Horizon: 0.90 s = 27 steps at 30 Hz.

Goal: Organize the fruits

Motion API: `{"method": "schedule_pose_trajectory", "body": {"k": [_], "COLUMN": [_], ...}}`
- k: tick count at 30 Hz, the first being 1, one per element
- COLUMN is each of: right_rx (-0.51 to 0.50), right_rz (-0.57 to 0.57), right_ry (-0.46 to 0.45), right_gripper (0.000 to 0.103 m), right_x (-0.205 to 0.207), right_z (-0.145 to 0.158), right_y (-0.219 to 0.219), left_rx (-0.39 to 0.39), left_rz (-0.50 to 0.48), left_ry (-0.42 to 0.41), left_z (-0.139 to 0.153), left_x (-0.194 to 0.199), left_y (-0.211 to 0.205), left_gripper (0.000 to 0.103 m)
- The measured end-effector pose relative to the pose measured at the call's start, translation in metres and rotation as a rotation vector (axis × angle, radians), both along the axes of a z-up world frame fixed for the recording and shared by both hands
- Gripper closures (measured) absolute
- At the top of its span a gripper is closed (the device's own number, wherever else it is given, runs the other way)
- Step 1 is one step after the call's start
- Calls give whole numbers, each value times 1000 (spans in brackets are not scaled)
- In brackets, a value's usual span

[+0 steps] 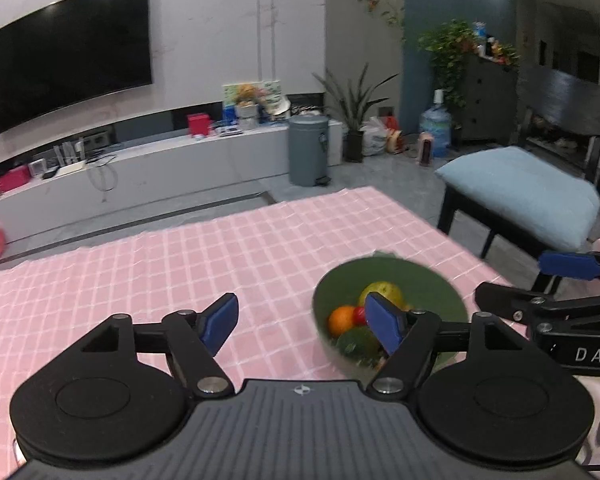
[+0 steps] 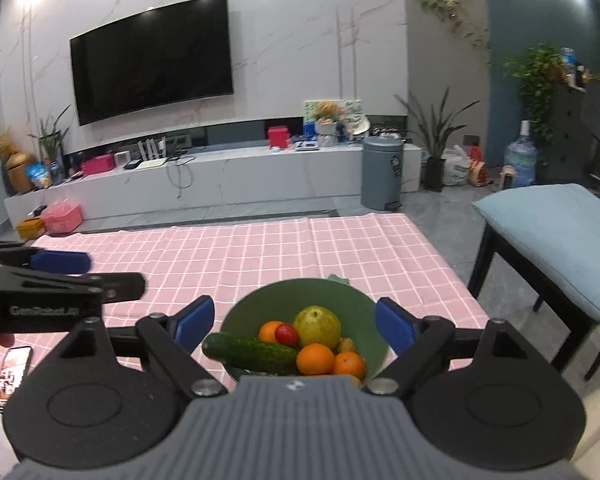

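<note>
Bowl [image 2: 360, 300], green, on the pink-checked surface [image 2: 260, 252], holding cucumber [image 2: 252, 354], oranges, pear, tomato. We judge our right gripper [image 2: 294, 322] nearer: bowl dead ahead between its spread jaws, cucumber lying crosswise. Left gripper [image 1: 304, 320], jaws apart, empty, has the bowl to its right.

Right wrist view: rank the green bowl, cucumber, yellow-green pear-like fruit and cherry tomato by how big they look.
1. Green bowl, holding the rest.
2. Cucumber, the longest piece; it lies nearest the camera, which may inflate it.
3. Yellow-green fruit, rounder and bulkier, so its rank against the cucumber is unsure.
4. Cherry tomato, clearly smallest.
</note>
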State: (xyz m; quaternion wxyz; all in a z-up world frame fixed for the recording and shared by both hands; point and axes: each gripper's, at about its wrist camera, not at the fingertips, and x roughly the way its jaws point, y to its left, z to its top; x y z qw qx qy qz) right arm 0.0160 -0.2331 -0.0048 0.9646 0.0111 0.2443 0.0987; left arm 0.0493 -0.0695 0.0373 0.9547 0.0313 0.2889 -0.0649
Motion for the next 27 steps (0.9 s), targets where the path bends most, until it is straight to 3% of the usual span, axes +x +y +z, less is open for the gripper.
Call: {"method": "schedule_pose_trajectory", "body": {"k": [3,6,19,27], "right_rx": [-33,-22,16,25], "right_rz": [-24,-12,19,28], "right_ry": [-14,-10,104,115], "right_gripper": [19,19,19,19], "right_x": [-15,-26,-34,-31], "right_z": [-12,-22,-77,-84], "right_y": [7,12,19,16], "left_rx": [33,17,-8,12], "left_rz": [20,29,69,95], "left_ry": [31,55,159,190], "left_z": [-12,-24,-74,-87], "left_x": [-6,-12,-27,-30], "left_y": [-3,-2,-1,-2], "left_gripper": [17,17,17,17]}}
